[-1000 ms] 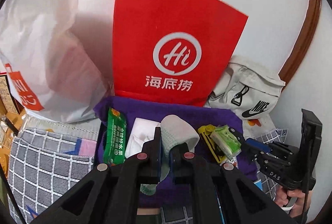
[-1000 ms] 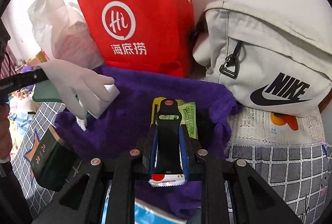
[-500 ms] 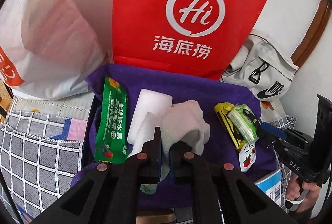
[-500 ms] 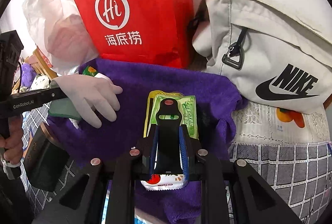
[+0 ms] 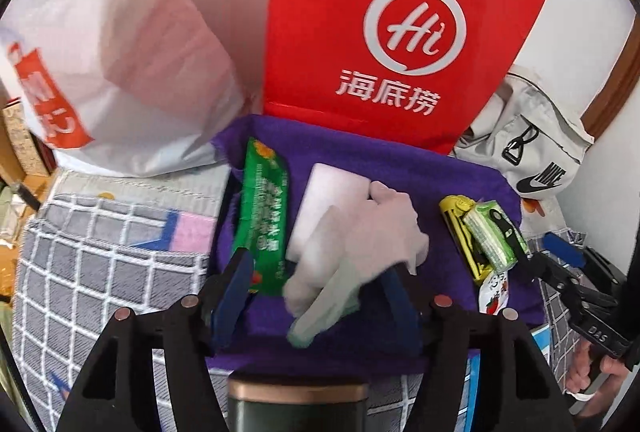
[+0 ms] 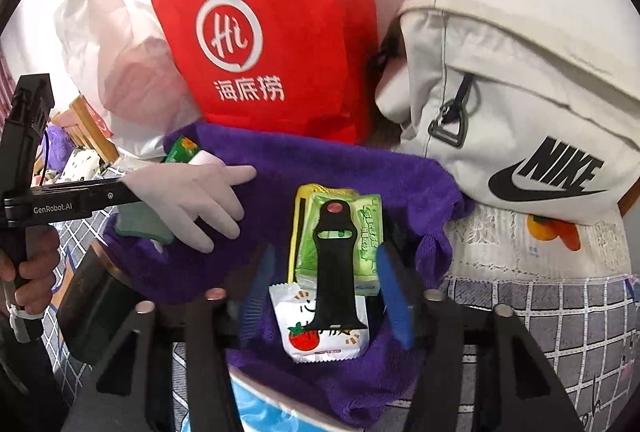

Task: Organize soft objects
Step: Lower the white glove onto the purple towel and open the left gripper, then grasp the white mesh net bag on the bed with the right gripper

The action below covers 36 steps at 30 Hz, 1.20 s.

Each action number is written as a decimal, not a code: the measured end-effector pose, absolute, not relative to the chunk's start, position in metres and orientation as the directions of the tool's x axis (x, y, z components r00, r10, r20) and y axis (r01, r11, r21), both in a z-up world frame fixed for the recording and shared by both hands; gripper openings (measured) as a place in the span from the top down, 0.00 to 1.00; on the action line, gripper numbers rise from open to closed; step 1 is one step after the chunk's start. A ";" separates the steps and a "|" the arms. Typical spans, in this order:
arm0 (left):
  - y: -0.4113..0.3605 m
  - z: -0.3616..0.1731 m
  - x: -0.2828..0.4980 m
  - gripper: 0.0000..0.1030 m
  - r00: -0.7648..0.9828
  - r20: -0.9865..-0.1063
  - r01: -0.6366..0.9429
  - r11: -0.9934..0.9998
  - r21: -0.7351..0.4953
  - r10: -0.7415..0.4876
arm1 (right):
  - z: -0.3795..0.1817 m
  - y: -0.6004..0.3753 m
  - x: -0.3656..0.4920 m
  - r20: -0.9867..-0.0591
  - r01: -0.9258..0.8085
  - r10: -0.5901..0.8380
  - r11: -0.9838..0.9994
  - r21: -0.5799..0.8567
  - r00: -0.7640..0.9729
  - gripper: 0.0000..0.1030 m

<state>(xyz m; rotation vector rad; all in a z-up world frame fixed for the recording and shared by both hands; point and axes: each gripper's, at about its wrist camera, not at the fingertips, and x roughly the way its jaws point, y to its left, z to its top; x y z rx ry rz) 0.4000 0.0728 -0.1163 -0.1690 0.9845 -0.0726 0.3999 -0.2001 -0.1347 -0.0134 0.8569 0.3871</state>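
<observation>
A purple towel [image 5: 384, 168] [image 6: 344, 172] lies spread in front of a red paper bag. On it lie a white glove [image 5: 376, 232] [image 6: 192, 192], a white block [image 5: 332, 192], a green sachet [image 5: 262, 216], and a black watch strap [image 6: 334, 264] on a green pack [image 6: 360, 232] and a tomato sachet [image 6: 320, 336]. My left gripper [image 5: 316, 284] is open, its jaws either side of the glove's cuff. My right gripper [image 6: 324, 292] is open, its jaws either side of the strap.
A red paper bag [image 5: 396, 32] [image 6: 272, 32] stands behind the towel. A white plastic bag [image 5: 112, 64] is to its left, a white Nike bag [image 6: 520, 112] [image 5: 536, 156] to its right. A checked grey cloth [image 5: 100, 272] covers the surface. A dark box [image 5: 298, 408] is below the left gripper.
Both grippers have opened. The left one let go of the white glove, which now lies on the towel. The right one let go of the black strap.
</observation>
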 end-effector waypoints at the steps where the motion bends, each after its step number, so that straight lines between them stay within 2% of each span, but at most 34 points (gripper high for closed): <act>1: 0.075 -0.114 0.396 0.38 0.555 -0.821 -0.021 0.985 -0.174 -0.133 | -0.133 -0.200 0.398 -0.737 -0.338 0.326 0.931 0.140 0.592 0.43; 8: 0.085 -0.103 0.369 0.38 0.568 -0.814 -0.044 0.983 -0.177 -0.121 | -0.117 -0.194 0.366 -0.726 -0.343 0.332 0.929 0.140 0.603 0.38; 19: 0.101 -0.086 0.306 0.39 0.621 -0.779 -0.076 0.982 -0.172 -0.088 | -0.110 -0.166 0.295 -0.727 -0.382 0.385 0.906 0.181 0.569 0.37; 21: 0.104 -0.085 0.294 0.39 0.625 -0.776 -0.083 0.981 -0.177 -0.087 | -0.111 -0.157 0.279 -0.728 -0.408 0.412 0.891 0.197 0.548 0.33; 24: 0.108 -0.086 0.273 0.38 0.621 -0.777 -0.084 0.977 -0.195 -0.102 | -0.116 -0.143 0.254 -0.724 -0.443 0.454 0.867 0.227 0.519 0.26; 30: 0.109 -0.089 0.241 0.38 0.620 -0.777 -0.084 0.976 -0.199 -0.105 | -0.138 -0.114 0.212 -0.763 -0.489 0.496 0.829 0.273 0.414 0.25; 36: 0.115 -0.101 0.214 0.38 0.614 -0.779 -0.082 0.971 -0.224 -0.128 | -0.159 -0.086 0.179 -0.800 -0.537 0.474 0.811 0.233 0.368 0.20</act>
